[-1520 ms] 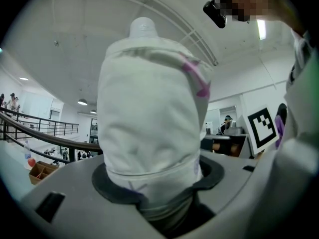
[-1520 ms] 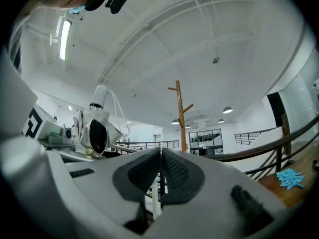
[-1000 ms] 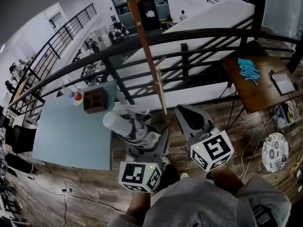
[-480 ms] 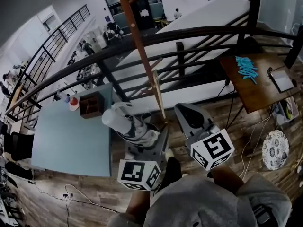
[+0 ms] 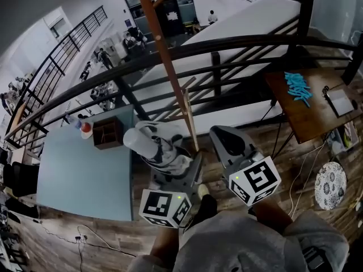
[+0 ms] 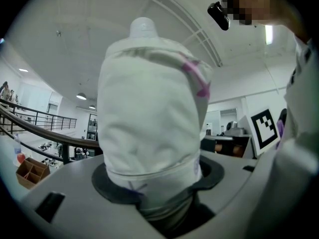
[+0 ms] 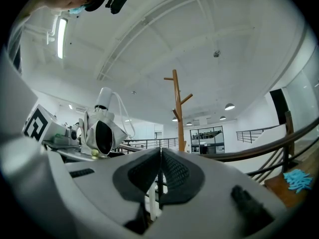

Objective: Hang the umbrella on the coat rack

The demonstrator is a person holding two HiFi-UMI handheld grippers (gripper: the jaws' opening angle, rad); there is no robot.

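The folded white umbrella (image 5: 152, 147) lies across the jaws of my left gripper (image 5: 171, 168), which is shut on it. In the left gripper view the umbrella (image 6: 149, 123) stands upright and fills the middle, with the left gripper (image 6: 154, 183) clamped round its lower part. My right gripper (image 5: 222, 135) is just right of it, shut, with nothing seen between its pads. From the right gripper (image 7: 160, 169) view, the umbrella (image 7: 102, 131) shows at the left with a white cord loop. The wooden coat rack (image 5: 164, 55) rises straight ahead; it also shows as the coat rack (image 7: 177, 108) with short pegs.
A black railing (image 5: 227, 41) curves across just behind the rack. A pale blue table (image 5: 85, 169) at the left bears a wooden box (image 5: 108, 134) and a bottle (image 5: 85, 129). A wooden table (image 5: 309, 115) with blue pieces (image 5: 298, 86) stands at the right. Cables lie on the floor.
Both grippers have moved forward together towards the coat rack, the umbrella still in the left one. The pole and railing now sit a little closer.
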